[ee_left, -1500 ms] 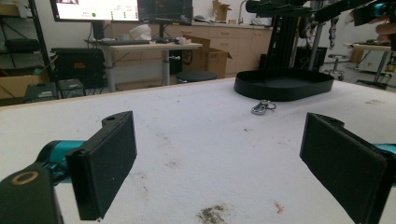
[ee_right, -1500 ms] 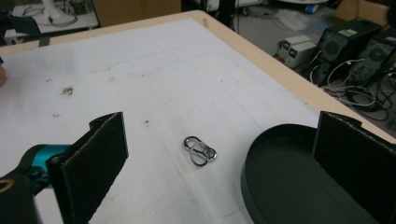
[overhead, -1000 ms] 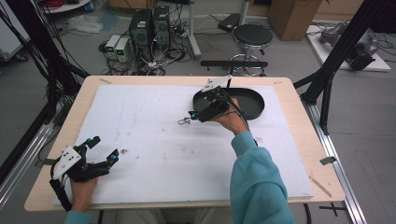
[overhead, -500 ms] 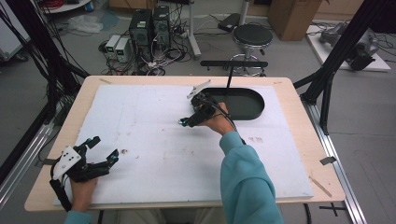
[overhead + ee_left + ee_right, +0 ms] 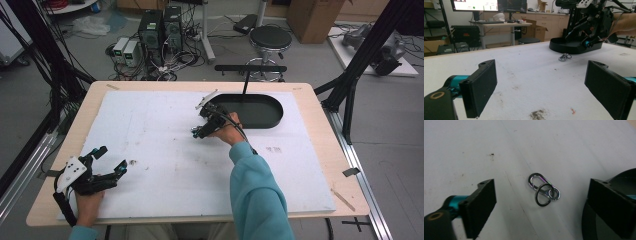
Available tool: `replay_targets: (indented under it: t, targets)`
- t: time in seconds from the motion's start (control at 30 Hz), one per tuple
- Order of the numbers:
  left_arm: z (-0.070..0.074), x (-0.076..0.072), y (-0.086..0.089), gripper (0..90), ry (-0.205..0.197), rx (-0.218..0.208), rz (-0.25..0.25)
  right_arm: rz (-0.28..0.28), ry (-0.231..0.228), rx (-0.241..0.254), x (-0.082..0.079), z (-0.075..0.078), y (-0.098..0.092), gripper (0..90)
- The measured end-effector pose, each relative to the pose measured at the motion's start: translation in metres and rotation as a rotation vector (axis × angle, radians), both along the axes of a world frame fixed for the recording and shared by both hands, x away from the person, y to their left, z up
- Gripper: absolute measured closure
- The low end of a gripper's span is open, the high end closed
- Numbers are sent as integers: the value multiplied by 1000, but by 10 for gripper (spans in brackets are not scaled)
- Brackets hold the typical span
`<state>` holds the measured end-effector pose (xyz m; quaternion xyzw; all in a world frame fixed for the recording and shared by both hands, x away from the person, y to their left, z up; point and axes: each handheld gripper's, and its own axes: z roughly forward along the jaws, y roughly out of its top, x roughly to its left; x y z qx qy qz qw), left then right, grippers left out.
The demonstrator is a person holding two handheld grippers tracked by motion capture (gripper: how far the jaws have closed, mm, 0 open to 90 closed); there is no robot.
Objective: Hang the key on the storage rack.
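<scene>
A silver carabiner with a dark key ring [image 5: 544, 191] lies flat on the white mat. My right gripper [image 5: 544, 206] hangs open over it, one jaw on each side and neither touching it. In the high view the right gripper [image 5: 200, 129] is just left of the black oval tray [image 5: 270, 117]. The left gripper view has the carabiner [image 5: 564, 57] far off, with the right gripper [image 5: 591, 25] above it. My left gripper [image 5: 111, 159] rests open and holds nothing at the mat's near left corner; its jaws [image 5: 545, 87] stand wide apart.
The white mat [image 5: 150, 130] covers most of the wooden table [image 5: 320, 150]. It carries small dirt marks [image 5: 537, 114] near the left gripper. The tray's wall [image 5: 624, 176] rises at the right behind the right jaw. A stool and computers stand beyond the far edge.
My right gripper has moved left and a little nearer, from the tray's left end to above the carabiner. The left gripper has not moved.
</scene>
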<state>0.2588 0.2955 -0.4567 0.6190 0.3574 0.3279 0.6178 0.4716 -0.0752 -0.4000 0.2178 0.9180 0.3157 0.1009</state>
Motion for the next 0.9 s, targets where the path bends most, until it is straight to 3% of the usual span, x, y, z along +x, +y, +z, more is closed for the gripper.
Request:
replay_targets:
  t: [0.4, 0.9]
  targets:
    - [0, 0, 0, 112, 0, -1, 1, -37, 22, -66, 5, -10, 3, 303]
    - [0, 0, 1, 112, 0, -2, 0, -27, 17, -133, 6, -17, 9, 529]
